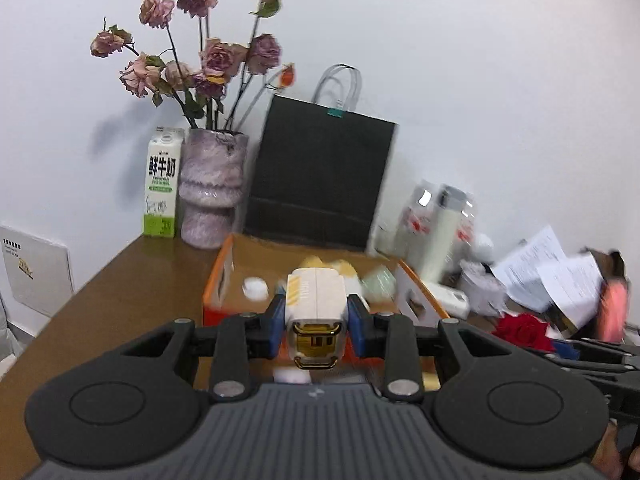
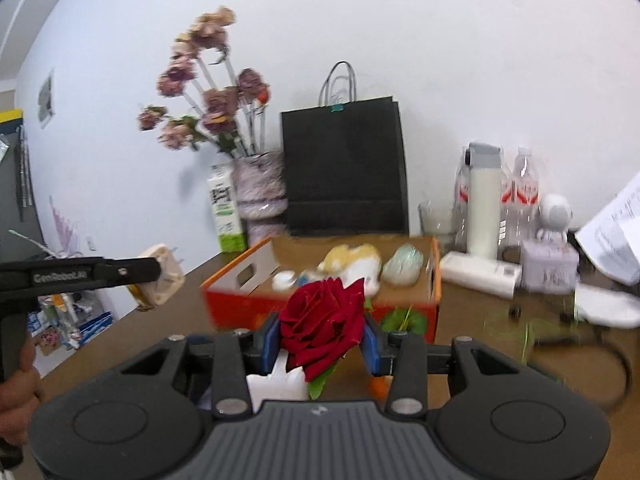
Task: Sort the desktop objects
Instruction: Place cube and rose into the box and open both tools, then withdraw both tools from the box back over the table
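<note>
My left gripper (image 1: 316,324) is shut on a white and gold plug-in charger (image 1: 316,304) and holds it above the brown desk, just in front of an open orange cardboard box (image 1: 224,276). From the right wrist view the same charger (image 2: 160,280) shows at the left, held in the air. My right gripper (image 2: 322,336) is shut on a red rose (image 2: 324,320), also in front of the box (image 2: 240,304). The rose shows at the right of the left wrist view (image 1: 524,330). The box holds a yellow and white soft toy (image 2: 354,260), a pale green item (image 2: 402,266) and a small white lid (image 2: 284,280).
At the back stand a milk carton (image 1: 160,188), a vase of dried roses (image 1: 212,188) and a black paper bag (image 1: 320,176). To the right are water bottles (image 2: 520,196), a white flask (image 2: 484,208), a white roll (image 2: 480,274), a small astronaut figure (image 2: 554,216), papers (image 1: 552,276) and cables (image 2: 600,344).
</note>
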`<act>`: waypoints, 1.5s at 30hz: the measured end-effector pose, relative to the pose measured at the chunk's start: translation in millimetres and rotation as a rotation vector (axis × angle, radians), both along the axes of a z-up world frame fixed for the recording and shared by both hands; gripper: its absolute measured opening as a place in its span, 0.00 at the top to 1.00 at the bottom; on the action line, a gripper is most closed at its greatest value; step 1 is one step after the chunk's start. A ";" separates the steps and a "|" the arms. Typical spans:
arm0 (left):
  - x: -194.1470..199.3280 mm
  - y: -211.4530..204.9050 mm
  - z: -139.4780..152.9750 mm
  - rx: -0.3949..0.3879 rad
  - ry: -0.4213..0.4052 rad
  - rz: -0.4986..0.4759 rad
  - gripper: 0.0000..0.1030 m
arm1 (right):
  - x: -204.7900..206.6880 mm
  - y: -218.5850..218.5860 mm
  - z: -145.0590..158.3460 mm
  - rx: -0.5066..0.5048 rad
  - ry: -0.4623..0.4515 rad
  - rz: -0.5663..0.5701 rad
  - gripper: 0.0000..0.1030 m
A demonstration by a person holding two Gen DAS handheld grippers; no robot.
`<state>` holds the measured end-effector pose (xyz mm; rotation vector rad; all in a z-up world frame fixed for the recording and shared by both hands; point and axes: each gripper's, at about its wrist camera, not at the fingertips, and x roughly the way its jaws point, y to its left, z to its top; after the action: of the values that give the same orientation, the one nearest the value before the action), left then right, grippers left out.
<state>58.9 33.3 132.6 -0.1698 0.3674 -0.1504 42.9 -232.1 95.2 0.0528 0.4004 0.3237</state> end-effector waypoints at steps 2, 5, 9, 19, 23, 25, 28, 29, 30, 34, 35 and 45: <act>40.1 -0.7 8.0 0.021 0.014 -0.019 0.69 | 41.3 -1.7 9.5 -0.018 0.006 0.006 0.62; 103.9 -10.1 7.4 0.037 0.078 -0.034 0.69 | 109.5 1.9 11.2 -0.059 0.068 0.014 0.62; 198.8 -24.8 -15.0 0.111 0.185 -0.028 0.69 | 211.7 8.3 -9.6 -0.096 0.289 -0.008 0.62; 337.6 -25.6 -84.2 0.167 0.447 -0.035 0.68 | 319.4 34.3 -68.1 -0.350 0.477 -0.047 0.60; 344.6 -31.0 -91.0 0.211 0.491 -0.042 0.66 | 328.9 37.0 -74.5 -0.368 0.490 -0.035 0.51; 342.3 -31.1 -90.5 0.197 0.491 -0.049 0.52 | 332.6 33.1 -73.6 -0.349 0.506 -0.045 0.43; 340.9 -34.7 -83.6 0.198 0.467 -0.065 0.34 | 334.3 20.8 -67.6 -0.283 0.529 -0.049 0.39; 341.4 -35.5 -78.7 0.200 0.451 -0.075 0.25 | 333.9 17.1 -64.2 -0.260 0.530 -0.045 0.39; 338.6 -35.3 -73.3 0.205 0.433 -0.074 0.22 | 332.8 13.4 -59.7 -0.239 0.528 -0.046 0.38; 323.9 -31.5 -47.6 0.235 0.407 -0.011 0.22 | 321.8 6.1 -35.7 -0.201 0.488 -0.076 0.29; 316.0 -29.8 -40.6 0.227 0.396 0.023 0.20 | 317.4 6.1 -29.9 -0.190 0.478 -0.079 0.28; 210.2 -50.4 -33.3 0.166 0.328 0.086 0.05 | 250.2 20.4 -15.1 -0.108 0.375 -0.094 0.30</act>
<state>269.0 -17.1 99.2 -0.0454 0.6954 -0.0062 293.1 -211.6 80.2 0.0260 0.7842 0.1972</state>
